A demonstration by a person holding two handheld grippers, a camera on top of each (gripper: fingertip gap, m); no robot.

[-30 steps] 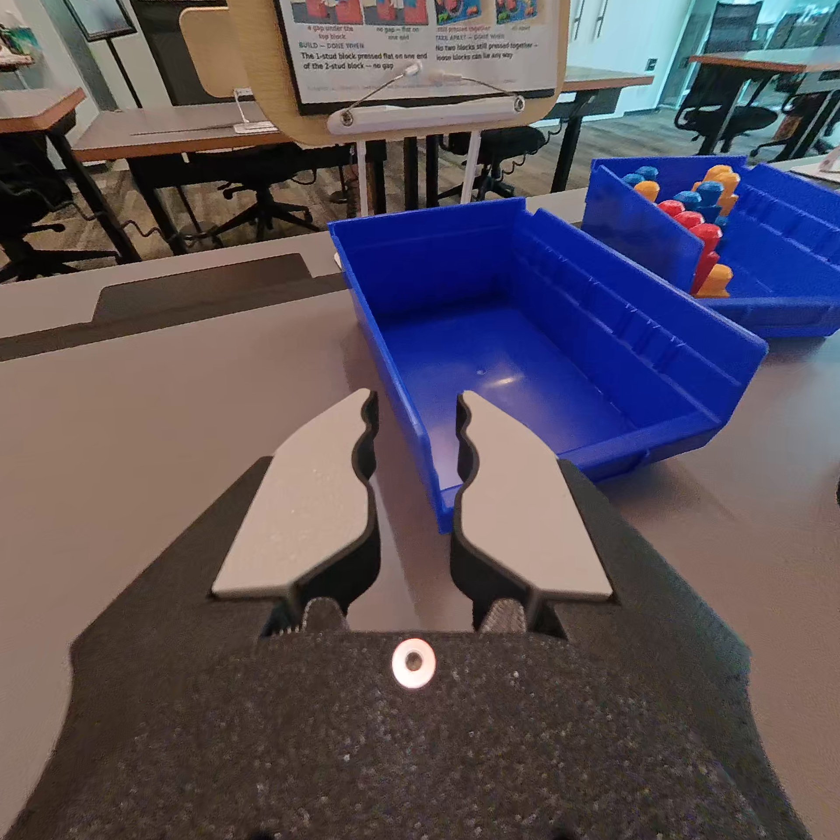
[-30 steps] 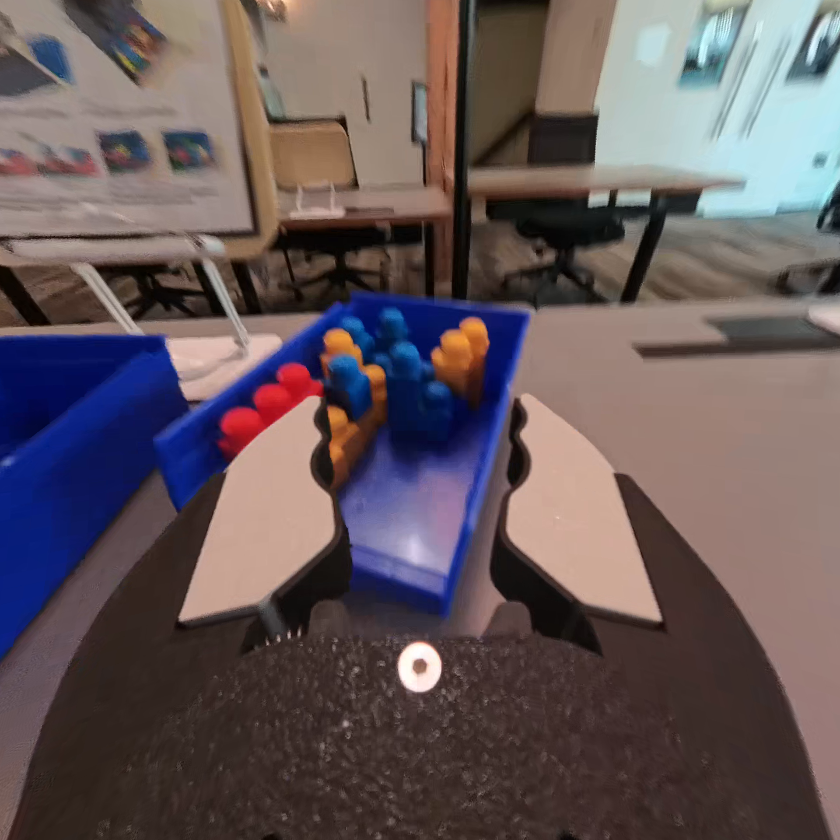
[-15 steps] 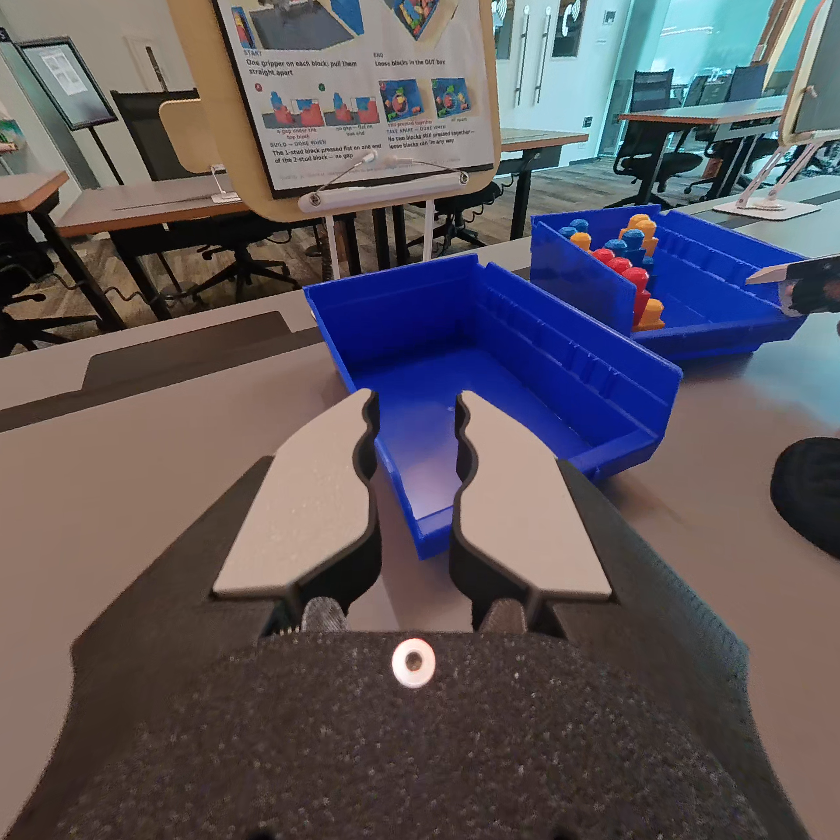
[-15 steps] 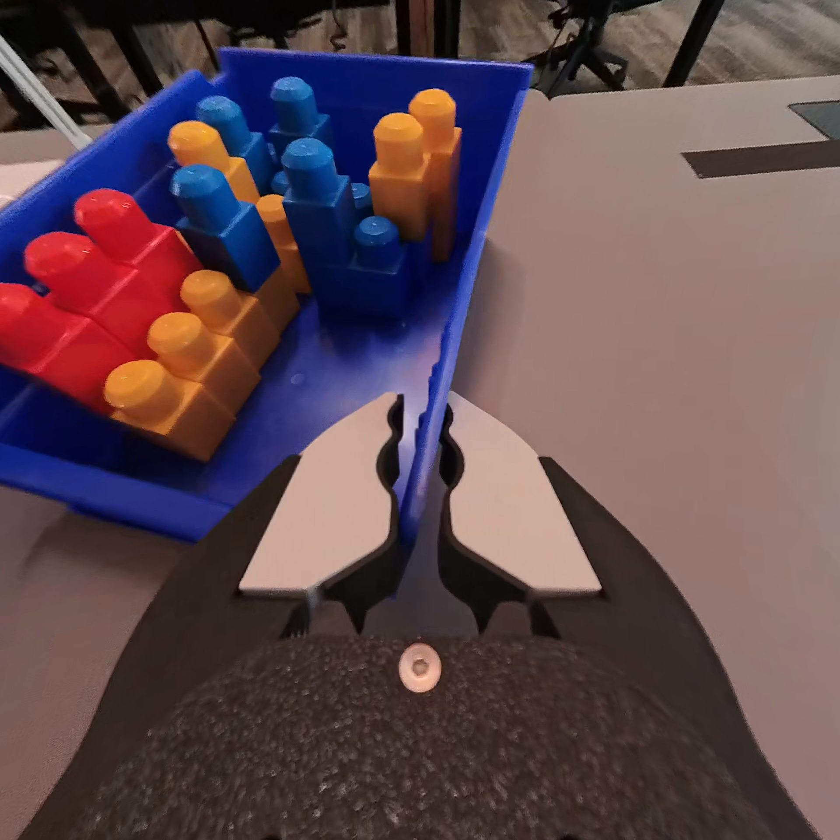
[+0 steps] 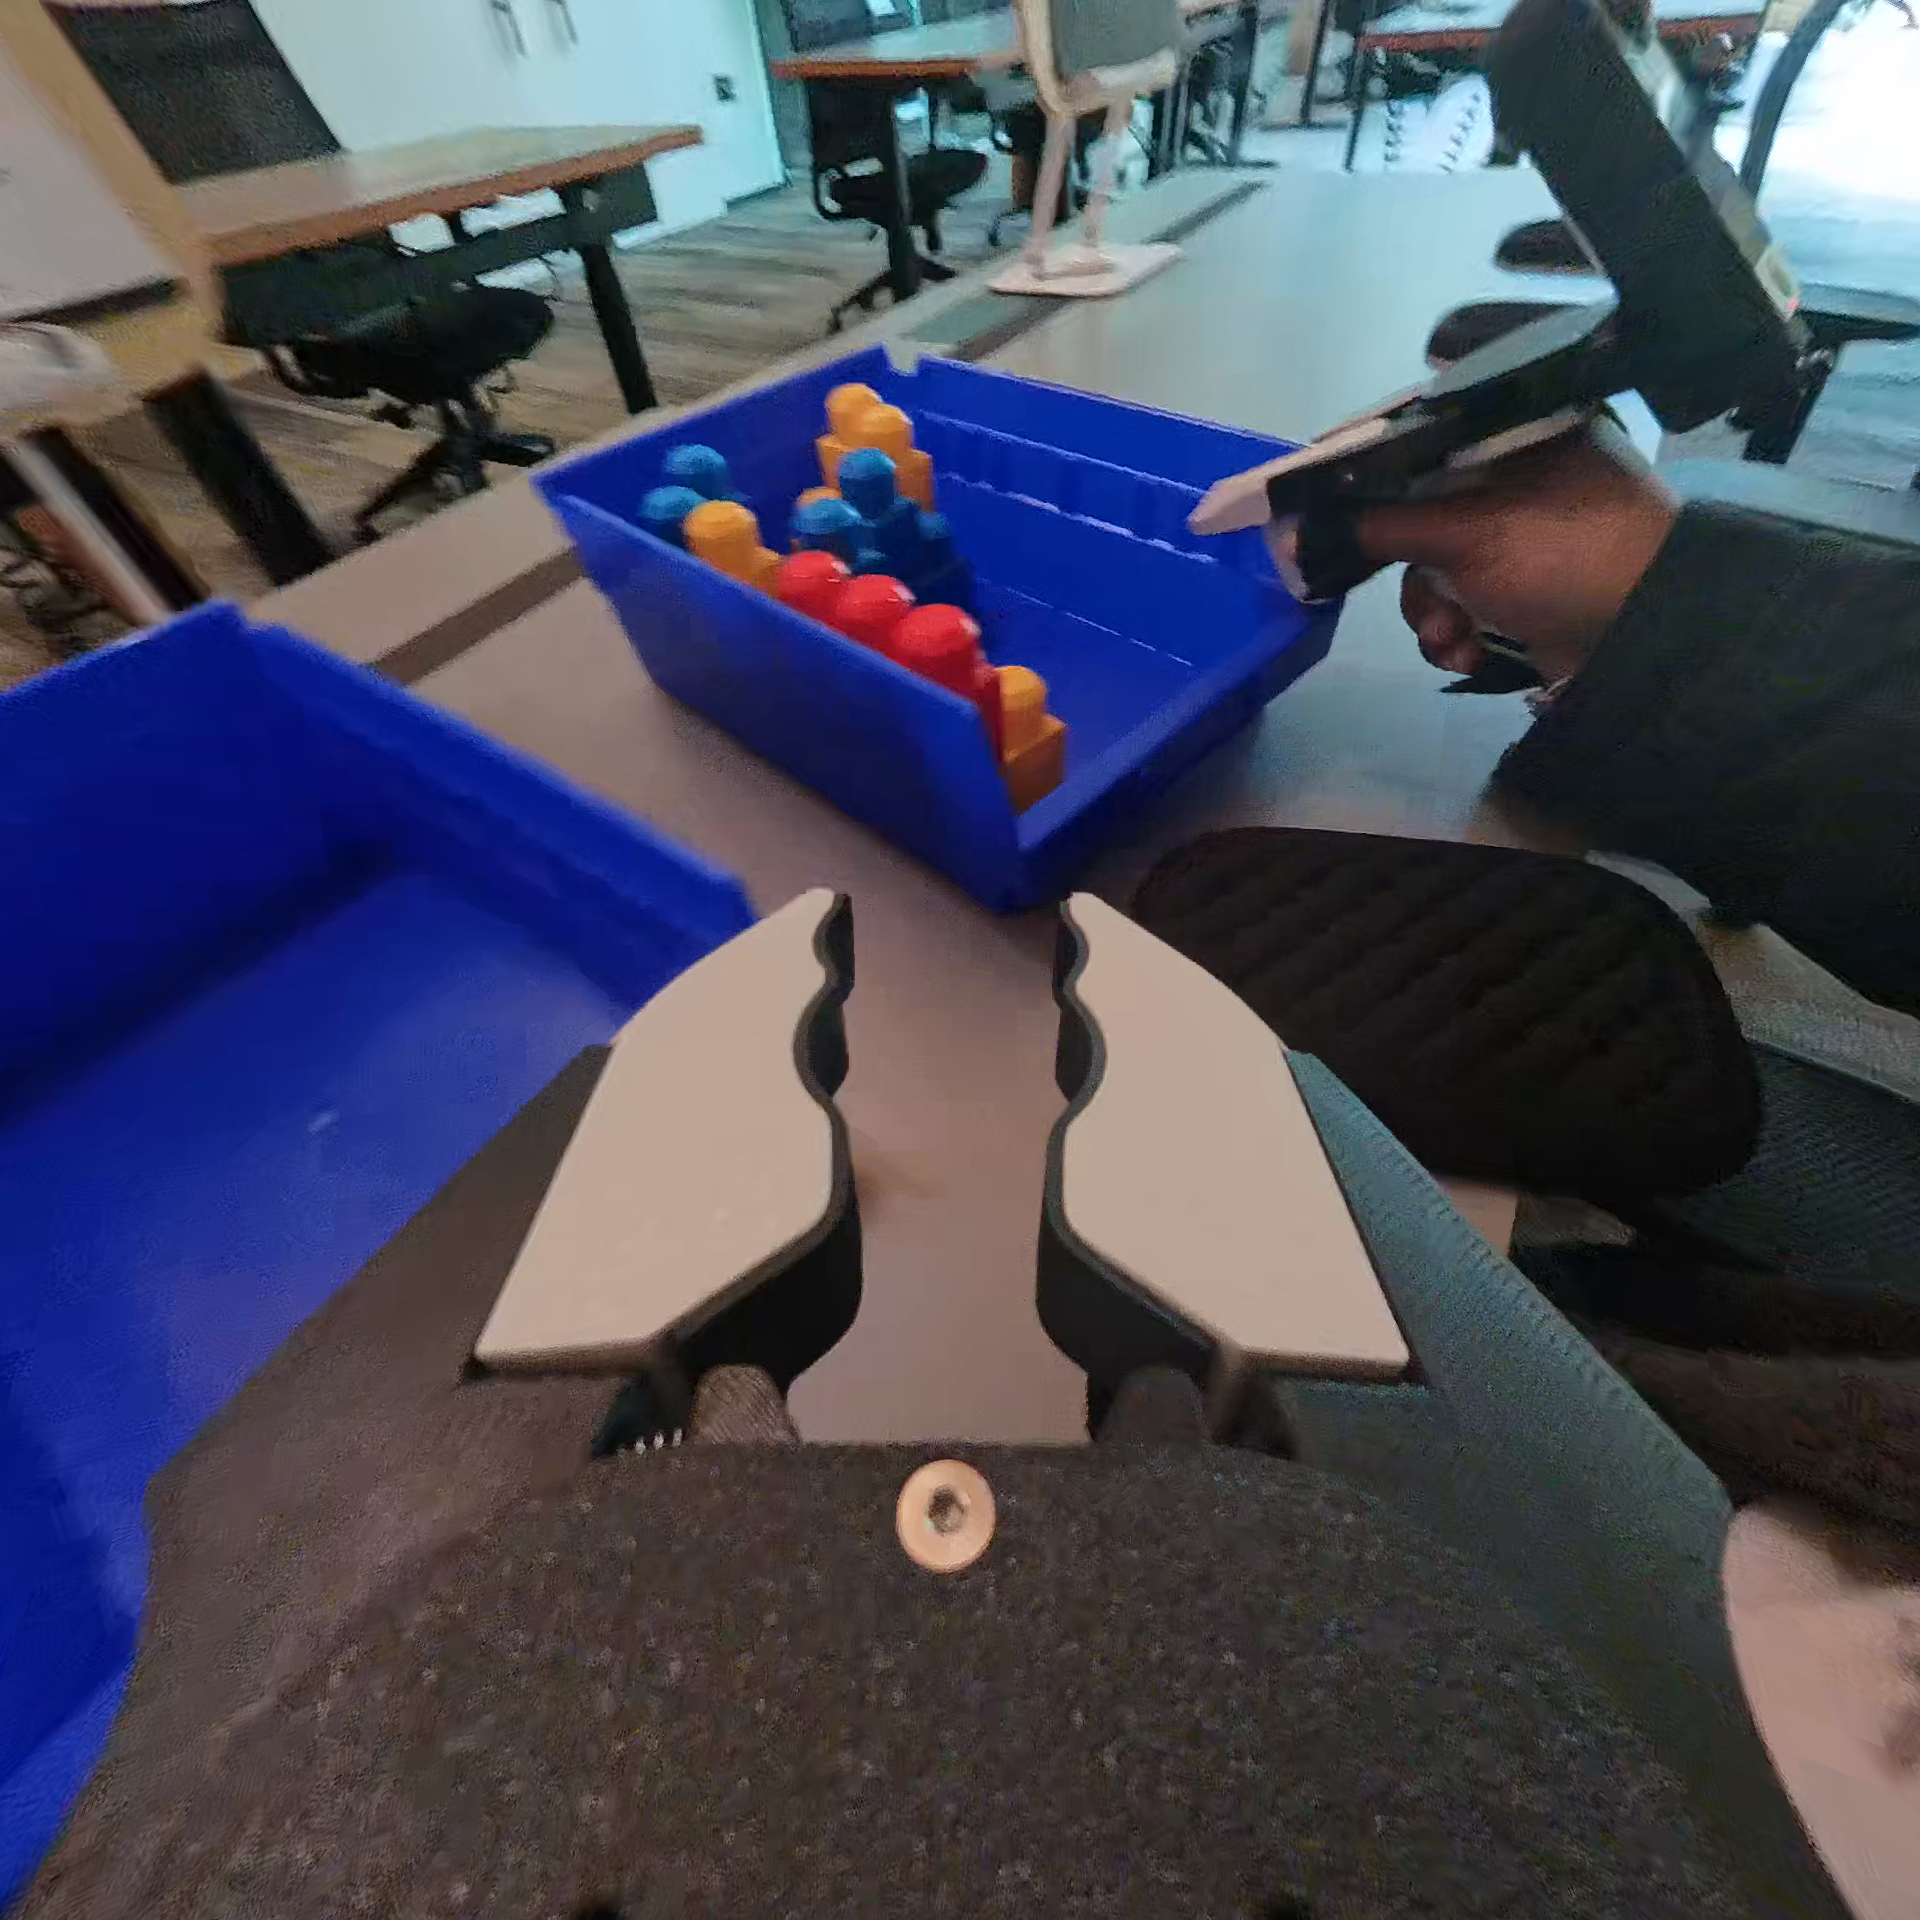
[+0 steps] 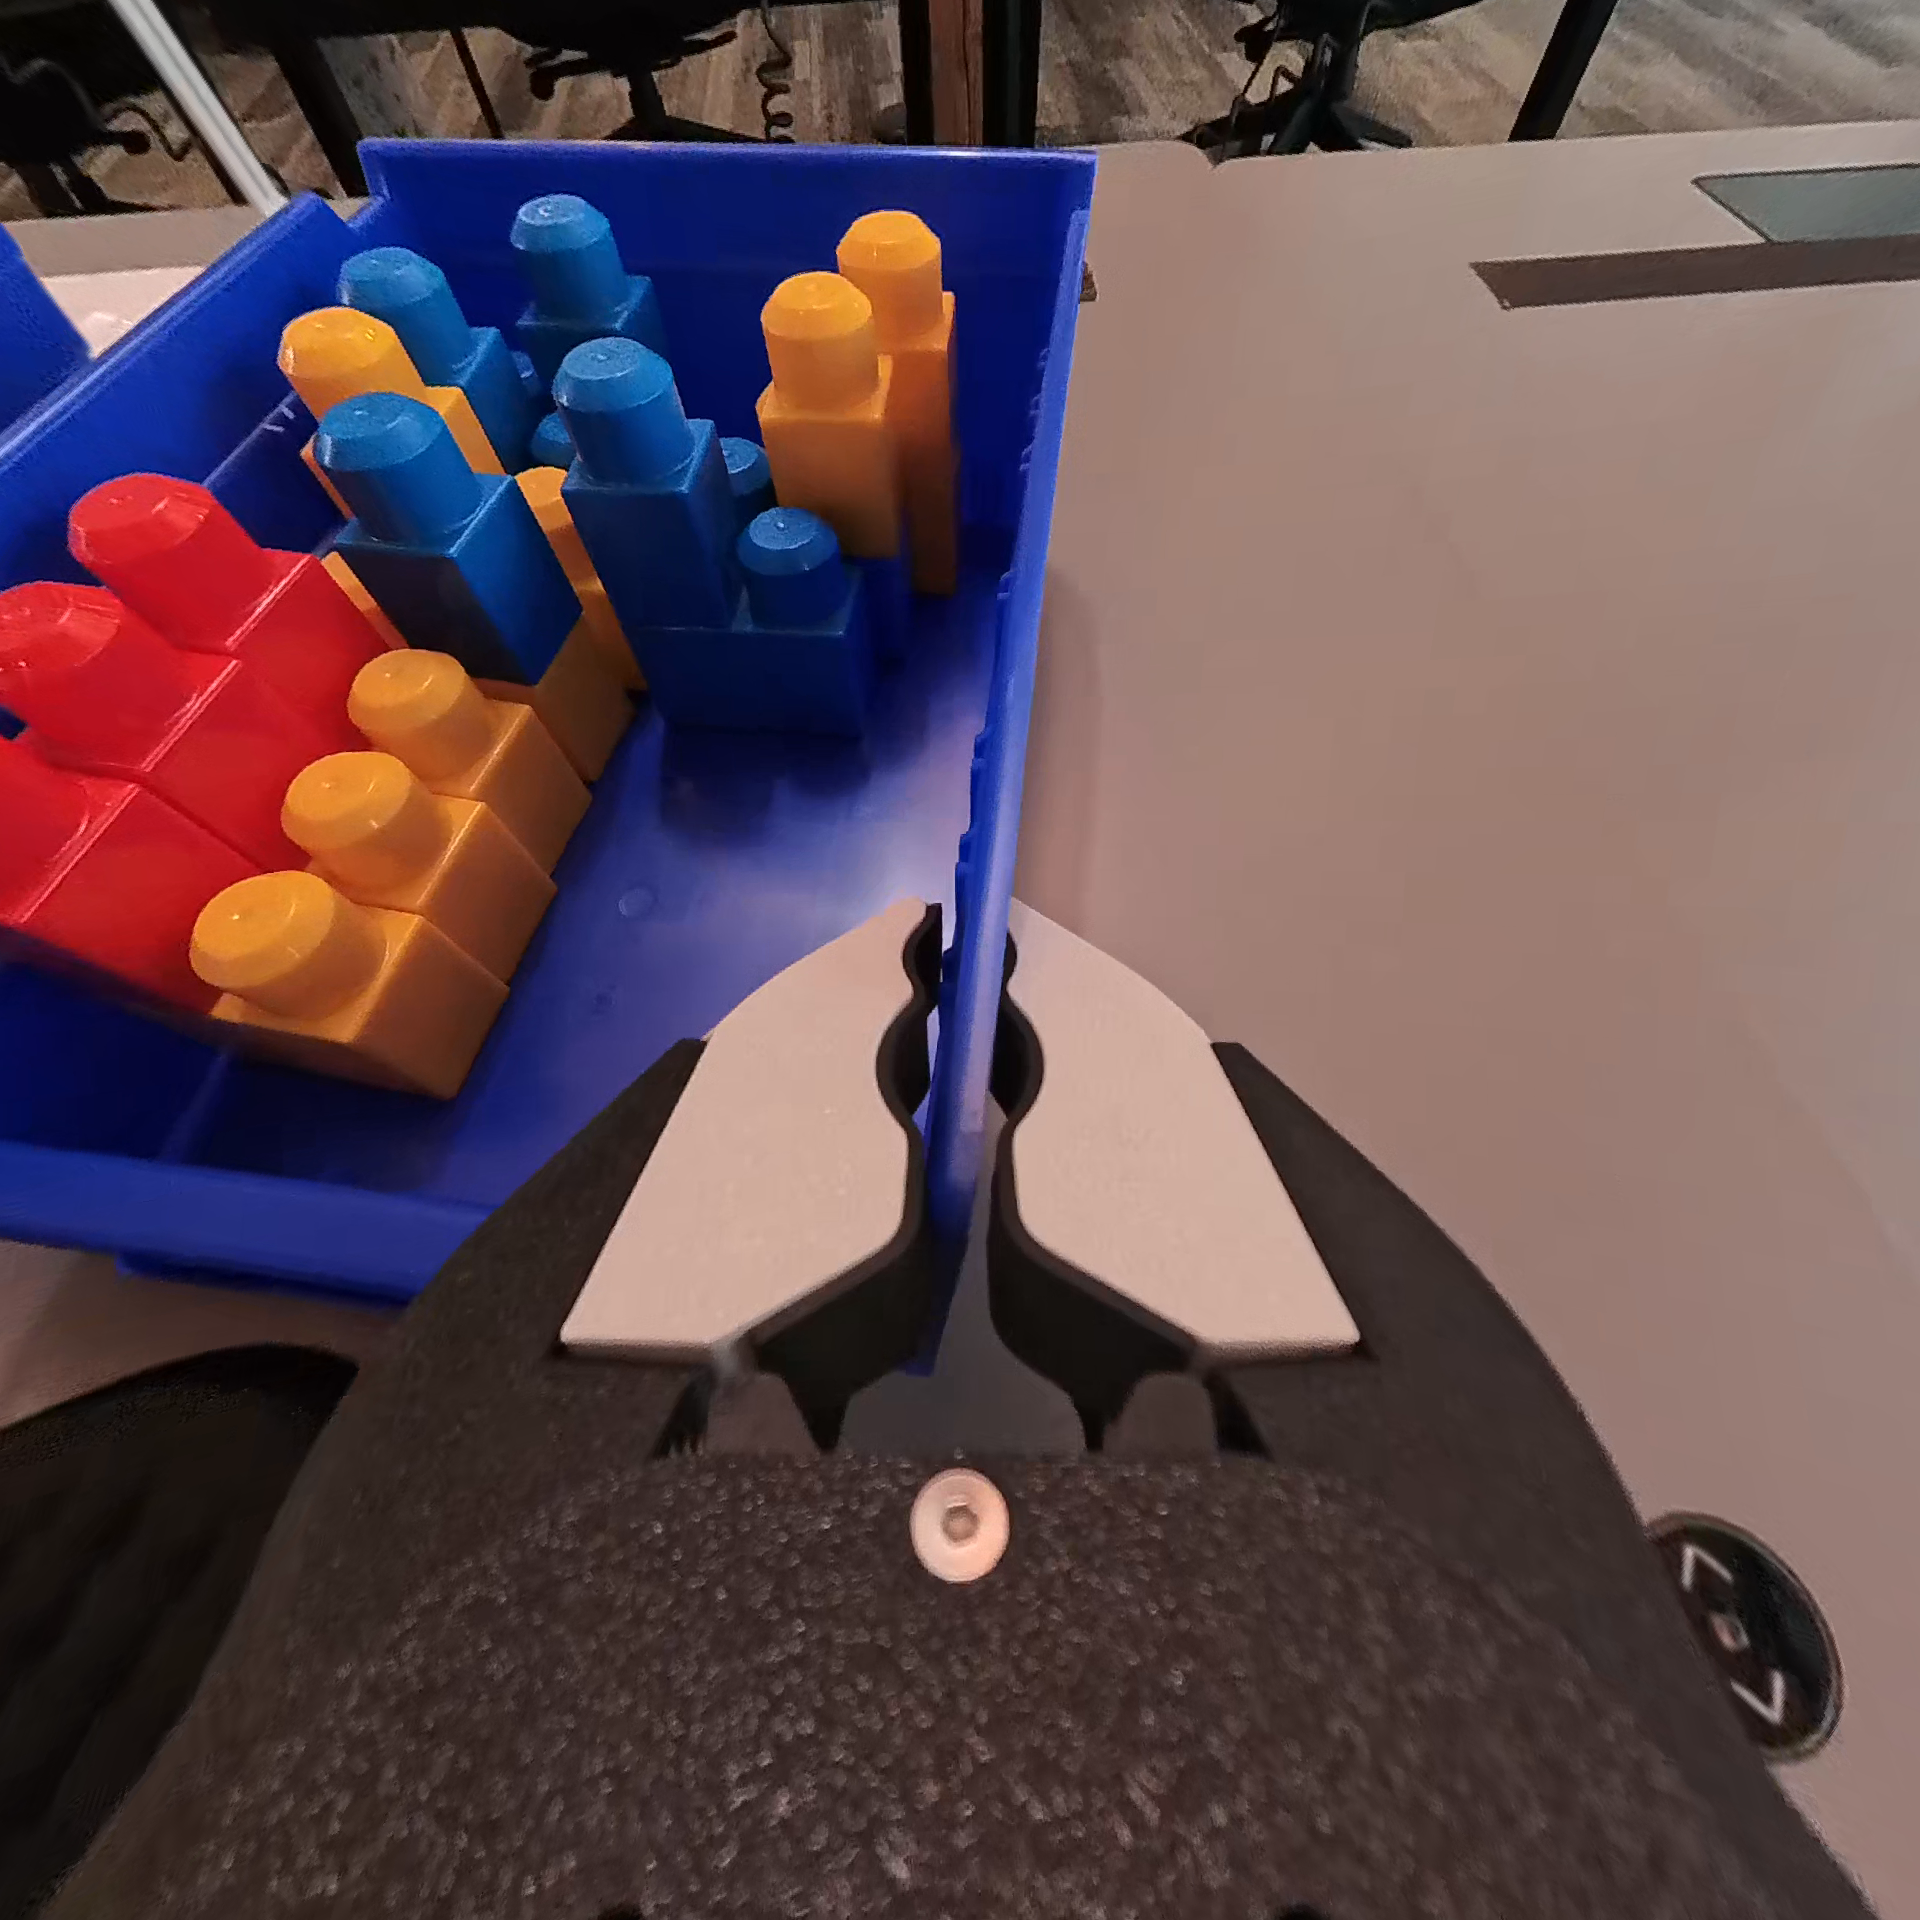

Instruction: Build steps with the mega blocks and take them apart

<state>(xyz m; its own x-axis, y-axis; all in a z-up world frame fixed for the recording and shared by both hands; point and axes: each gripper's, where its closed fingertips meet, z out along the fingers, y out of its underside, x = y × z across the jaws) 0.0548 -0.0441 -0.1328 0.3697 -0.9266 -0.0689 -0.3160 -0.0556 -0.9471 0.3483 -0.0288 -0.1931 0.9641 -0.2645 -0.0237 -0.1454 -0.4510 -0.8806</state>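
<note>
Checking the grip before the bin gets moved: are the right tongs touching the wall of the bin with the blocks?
Touching. The right wrist view shows the right tongs closed on the bin wall, both fingers against it.

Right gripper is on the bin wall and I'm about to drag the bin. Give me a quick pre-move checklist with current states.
1. Right gripper shut on the block bin wall: ok.
2. Wall sits between both fingers: ok.
3. Blocks upright inside the bin: ok.
4. Left gripper open, holding nothing: ok.
5. Empty bin apart from the block bin: ok.
6. Grip firm enough to drag: cannot tell.
</note>
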